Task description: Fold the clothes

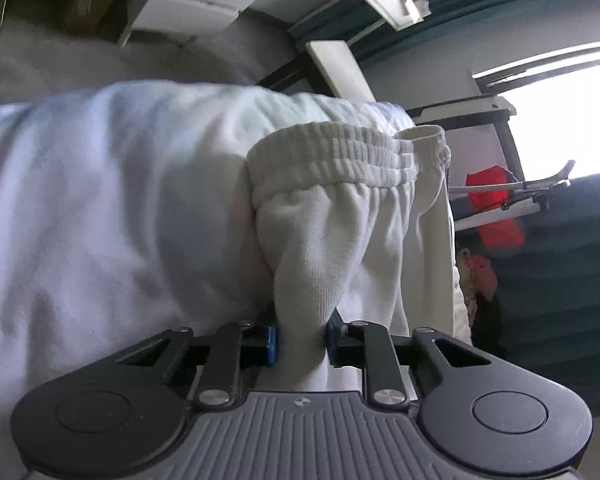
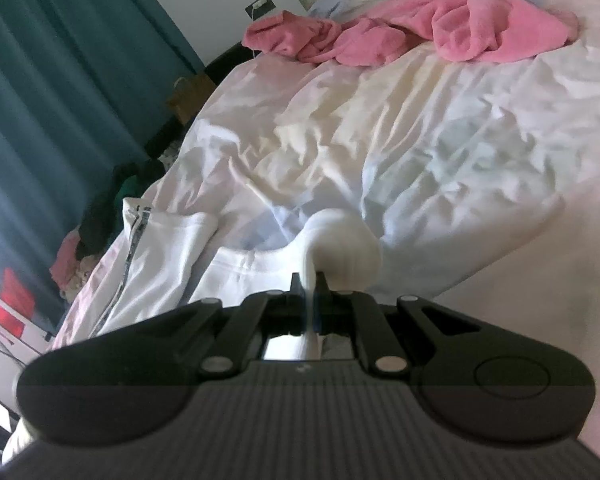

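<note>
A white knit garment (image 1: 332,236) with an elastic ribbed waistband (image 1: 340,156) fills the left wrist view. My left gripper (image 1: 302,342) is shut on a bunched fold of it just below the waistband; the blue pads press the cloth from both sides. In the right wrist view my right gripper (image 2: 309,286) is shut on a thin fold of the same white garment (image 2: 340,244), which bulges just ahead of the fingertips. The cloth trails left over the bed towards a white piece with a dark striped edge (image 2: 134,240).
A white rumpled bed sheet (image 2: 440,140) spreads ahead of the right gripper, with a pink fleece garment (image 2: 412,36) heaped at its far side. Teal curtains (image 2: 60,100) hang on the left. Red items (image 1: 496,204), a rack and a bright window (image 1: 572,120) lie right of the left gripper.
</note>
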The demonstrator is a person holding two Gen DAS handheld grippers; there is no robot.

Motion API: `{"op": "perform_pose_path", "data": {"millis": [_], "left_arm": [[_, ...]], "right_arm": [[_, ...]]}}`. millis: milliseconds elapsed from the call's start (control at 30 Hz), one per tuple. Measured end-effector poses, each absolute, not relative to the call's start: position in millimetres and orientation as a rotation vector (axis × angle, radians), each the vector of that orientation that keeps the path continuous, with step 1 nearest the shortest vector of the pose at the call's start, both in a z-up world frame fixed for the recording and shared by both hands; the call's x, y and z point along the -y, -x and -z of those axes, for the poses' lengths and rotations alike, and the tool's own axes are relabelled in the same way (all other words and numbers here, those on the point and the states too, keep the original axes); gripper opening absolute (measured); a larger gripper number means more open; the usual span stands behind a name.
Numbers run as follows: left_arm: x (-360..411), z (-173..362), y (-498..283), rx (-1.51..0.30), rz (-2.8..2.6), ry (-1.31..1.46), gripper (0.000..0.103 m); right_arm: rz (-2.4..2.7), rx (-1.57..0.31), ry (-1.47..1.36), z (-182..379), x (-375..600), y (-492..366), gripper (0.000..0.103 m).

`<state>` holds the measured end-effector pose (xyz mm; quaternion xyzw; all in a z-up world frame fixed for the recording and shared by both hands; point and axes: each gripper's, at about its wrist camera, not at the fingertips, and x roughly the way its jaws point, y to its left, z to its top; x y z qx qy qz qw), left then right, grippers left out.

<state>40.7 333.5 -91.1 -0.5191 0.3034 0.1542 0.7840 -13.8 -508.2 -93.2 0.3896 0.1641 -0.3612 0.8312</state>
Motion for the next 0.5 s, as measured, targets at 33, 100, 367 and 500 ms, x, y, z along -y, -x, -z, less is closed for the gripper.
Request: {"op": "perform_pose_path", "data": {"millis": [33,100,367,500], "left_arm": [[-326.8,82.4,-40.8,-0.634,-0.336,1.074,0.021],[-312.8,64.3,-42.4,-0.587,-0.338,0.991,0.011],[-259.6,14.9,-108.7,-0.472,-0.310,0.757,0.009],[-231.4,21.6,-161.3,-0.467,-0.227,0.651,0.009]], "right_arm": [[0.757,-0.349,-0.829,93.8,507.9,13.7,0.007],[0.749,-0.358,-0.816,93.7,506.3,11.9,0.007],[0.738,-0.361,-0.759,89.6,501.1,4.1,0.007],[0.742,-0.362,-0.747,90.5,502.5,3.1,0.007]]}}
